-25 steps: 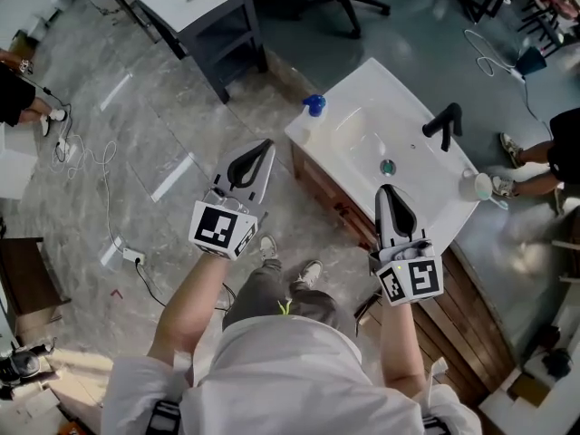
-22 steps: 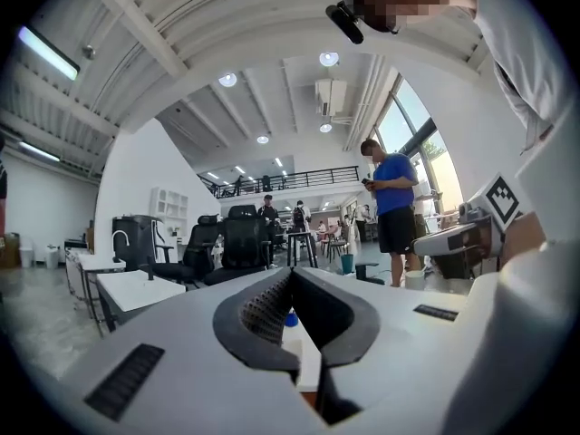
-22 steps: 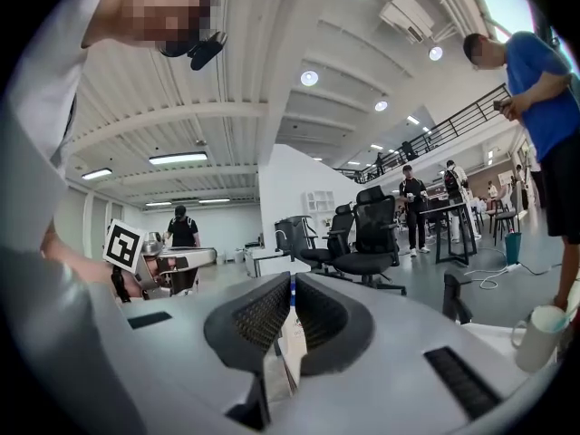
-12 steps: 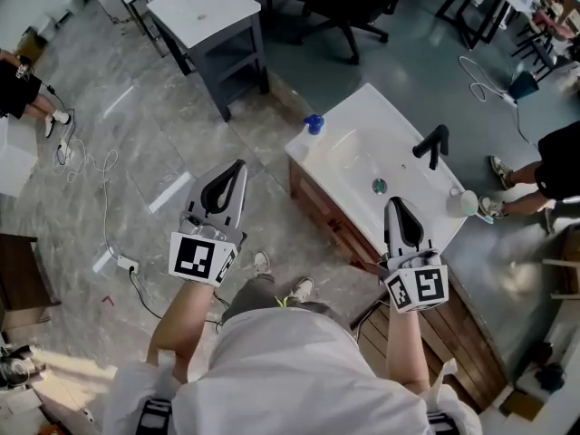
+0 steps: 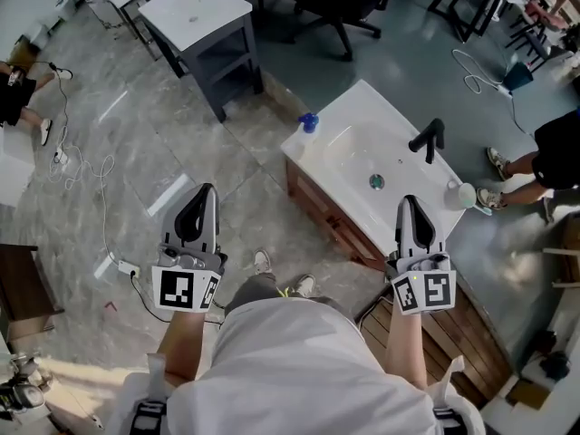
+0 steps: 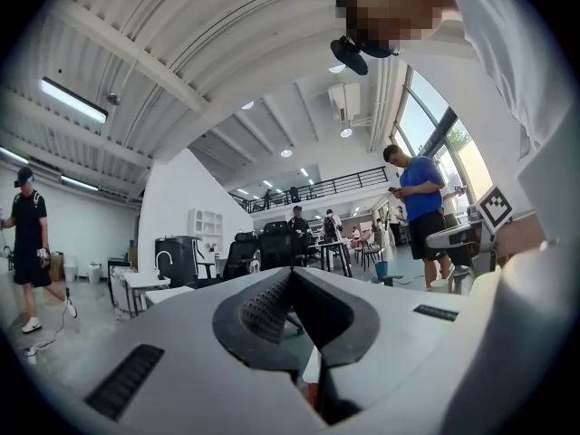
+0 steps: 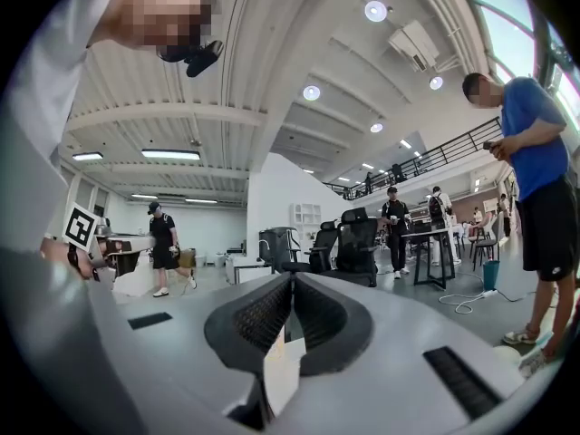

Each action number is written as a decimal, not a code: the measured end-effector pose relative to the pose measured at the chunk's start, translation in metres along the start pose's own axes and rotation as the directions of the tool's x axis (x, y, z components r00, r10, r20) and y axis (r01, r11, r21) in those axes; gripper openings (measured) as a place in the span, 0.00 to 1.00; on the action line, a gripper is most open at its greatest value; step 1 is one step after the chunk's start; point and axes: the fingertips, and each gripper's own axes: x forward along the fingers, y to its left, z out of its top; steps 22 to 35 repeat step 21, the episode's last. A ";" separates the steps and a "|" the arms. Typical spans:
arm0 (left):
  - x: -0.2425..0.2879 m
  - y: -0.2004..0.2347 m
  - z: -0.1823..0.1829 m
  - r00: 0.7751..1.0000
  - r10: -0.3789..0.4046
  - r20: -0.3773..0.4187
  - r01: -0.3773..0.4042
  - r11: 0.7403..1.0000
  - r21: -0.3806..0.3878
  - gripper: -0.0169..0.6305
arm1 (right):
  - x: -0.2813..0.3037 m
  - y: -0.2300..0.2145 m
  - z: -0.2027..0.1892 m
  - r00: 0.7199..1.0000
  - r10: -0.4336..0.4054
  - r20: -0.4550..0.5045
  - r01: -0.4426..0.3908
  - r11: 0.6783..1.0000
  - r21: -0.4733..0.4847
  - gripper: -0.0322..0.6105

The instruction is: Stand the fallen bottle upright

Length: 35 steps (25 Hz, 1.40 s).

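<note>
A small bottle with a blue cap [image 5: 308, 122] sits at the far left corner of the white sink vanity [image 5: 399, 220], too small to tell whether it lies or stands. My left gripper [image 5: 207, 188] is shut and empty, held over the floor well left of the vanity and short of the bottle. My right gripper [image 5: 410, 199] is shut and empty above the vanity's near edge. In the left gripper view the left gripper [image 6: 290, 272] points level into the room, jaws touching. The right gripper [image 7: 292, 277] does the same in the right gripper view. Neither shows the bottle.
A black faucet [image 5: 428, 139] and a cup [image 5: 462, 193] stand on the vanity. A grey side table [image 5: 195, 12] and office chairs are beyond it. A cable and power strip [image 5: 122, 263] lie on the floor at left. People stand at right [image 5: 557, 152].
Both grippers have drawn back toward the person, lower in the head view; the left one also shifted left, away from the bottle. Both stayed shut.
</note>
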 end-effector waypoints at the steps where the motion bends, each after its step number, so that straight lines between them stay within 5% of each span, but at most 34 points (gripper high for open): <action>1: 0.001 0.002 -0.001 1.000 0.001 0.000 -0.001 1.000 0.000 0.05 | 0.001 0.000 0.001 1.000 -0.003 0.004 0.003 1.000 -0.001 0.11; 35: 0.020 0.006 -0.003 1.000 -0.015 0.017 0.015 1.000 -0.005 0.05 | 0.010 -0.002 0.000 1.000 -0.019 0.008 0.019 1.000 0.005 0.11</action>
